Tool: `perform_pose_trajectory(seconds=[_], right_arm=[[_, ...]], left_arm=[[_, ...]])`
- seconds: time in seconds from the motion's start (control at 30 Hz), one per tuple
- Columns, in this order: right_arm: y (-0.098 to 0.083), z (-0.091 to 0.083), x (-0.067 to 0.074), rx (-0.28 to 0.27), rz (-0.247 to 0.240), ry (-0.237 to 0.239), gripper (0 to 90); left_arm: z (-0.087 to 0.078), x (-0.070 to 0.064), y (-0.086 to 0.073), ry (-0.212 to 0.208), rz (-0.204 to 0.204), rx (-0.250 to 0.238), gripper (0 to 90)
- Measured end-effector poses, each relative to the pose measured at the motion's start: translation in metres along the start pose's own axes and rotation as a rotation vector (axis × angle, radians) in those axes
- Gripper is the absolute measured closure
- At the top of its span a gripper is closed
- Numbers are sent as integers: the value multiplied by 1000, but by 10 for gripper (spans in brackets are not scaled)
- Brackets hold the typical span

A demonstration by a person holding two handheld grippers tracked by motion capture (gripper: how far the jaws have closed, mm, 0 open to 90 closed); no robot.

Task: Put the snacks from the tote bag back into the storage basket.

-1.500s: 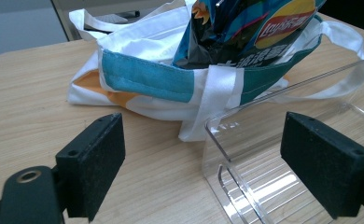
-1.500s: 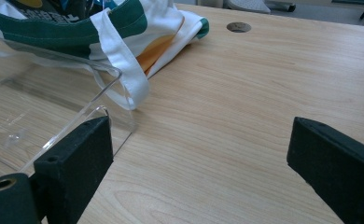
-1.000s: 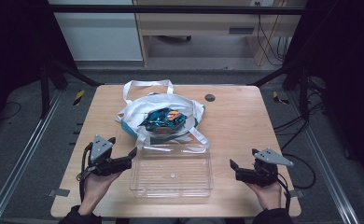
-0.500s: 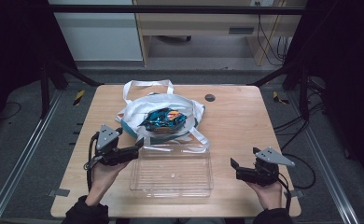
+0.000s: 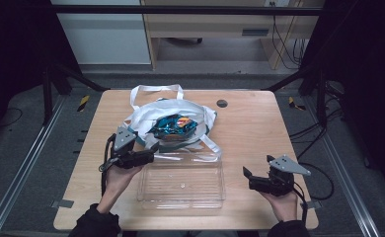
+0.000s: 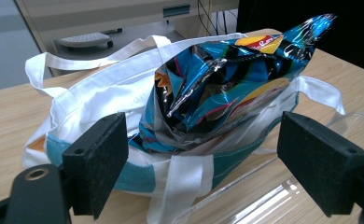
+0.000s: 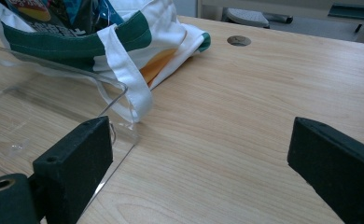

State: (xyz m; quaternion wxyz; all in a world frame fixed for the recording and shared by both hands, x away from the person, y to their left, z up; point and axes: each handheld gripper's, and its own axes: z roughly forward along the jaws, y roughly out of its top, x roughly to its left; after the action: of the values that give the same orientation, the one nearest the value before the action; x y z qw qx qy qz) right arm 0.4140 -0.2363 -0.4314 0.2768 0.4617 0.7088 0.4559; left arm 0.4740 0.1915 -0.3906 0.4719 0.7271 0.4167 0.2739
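The left gripper (image 5: 148, 157) hovers at the near left side of the white tote bag (image 5: 143, 116), its jaws spread apart with nothing between them. In the left gripper view the blue foil snack packet (image 6: 227, 88) sticks out of the bag's mouth at 12 o'clock from the jaws, close ahead but untouched. The clear plastic tray (image 5: 181, 183) lies on the wooden table (image 5: 250, 123) at 6 o'clock from the bag, one bag strap draped over its far rim. The right gripper (image 5: 248, 177) rests low at 3 o'clock from the tray, well apart from the bag, jaws likewise apart and empty.
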Motion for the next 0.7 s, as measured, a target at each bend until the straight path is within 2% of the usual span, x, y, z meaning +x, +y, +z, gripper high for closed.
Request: perform_pose_trajectory(seconds=[0.17, 0.7], right_arm=[[0, 0, -1, -4, 1, -2, 70], [1, 3, 0, 0, -9, -3, 70]], left_arm=[[4, 1, -1, 6, 19, 4, 181], [18, 2, 2, -8, 30, 12, 246]])
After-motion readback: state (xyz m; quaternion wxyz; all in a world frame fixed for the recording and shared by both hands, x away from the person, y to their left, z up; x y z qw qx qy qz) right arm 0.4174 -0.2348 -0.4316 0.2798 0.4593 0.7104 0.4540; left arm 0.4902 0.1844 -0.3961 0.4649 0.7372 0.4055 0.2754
